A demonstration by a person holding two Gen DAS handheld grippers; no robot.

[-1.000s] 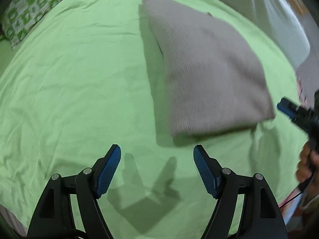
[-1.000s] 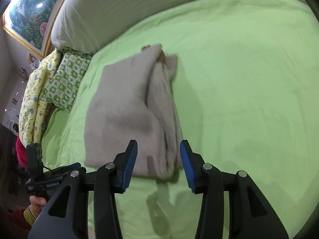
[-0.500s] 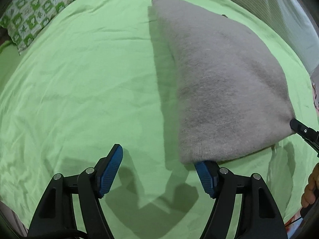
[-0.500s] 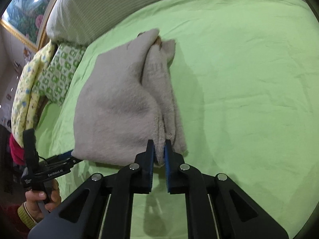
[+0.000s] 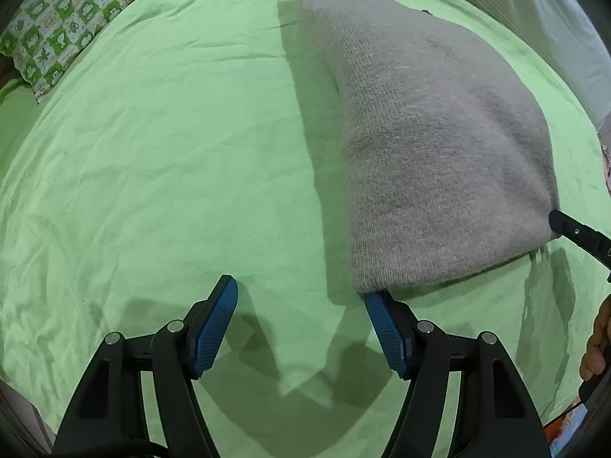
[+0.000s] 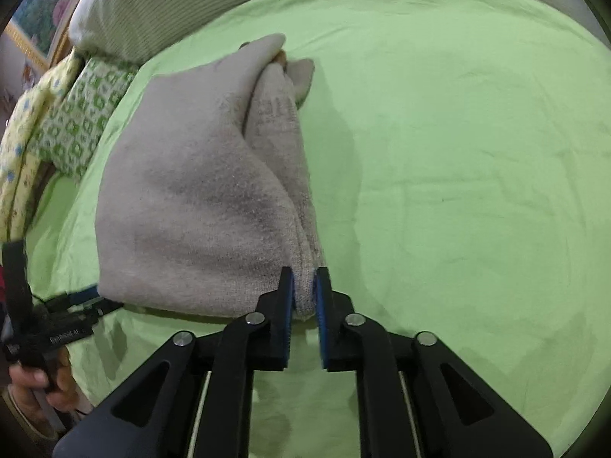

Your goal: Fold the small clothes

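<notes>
A folded grey knit garment [image 5: 431,152] lies on the green bed sheet [image 5: 152,152], its near edge raised off the sheet. In the right wrist view my right gripper [image 6: 303,273] pinches the garment's [image 6: 191,198] near right corner between its blue pads, and its jaws are opening slightly. My left gripper [image 5: 301,288] is open and its jaws are closing a little, with only sheet between them. The garment's near left corner rests on the tip of its right finger [image 5: 376,305]. The right gripper's finger [image 5: 573,229] shows at the garment's right corner.
A green-and-white patterned pillow [image 5: 68,11] lies at the sheet's far left. A striped white cover [image 6: 191,0] runs along the far edge. A person's hand [image 6: 26,378] holds the left gripper's handle at the lower left of the right wrist view.
My right gripper has shut on the garment's near right corner and raised that edge. The garment now reaches the left gripper's right fingertip. The left jaws have narrowed slightly.
</notes>
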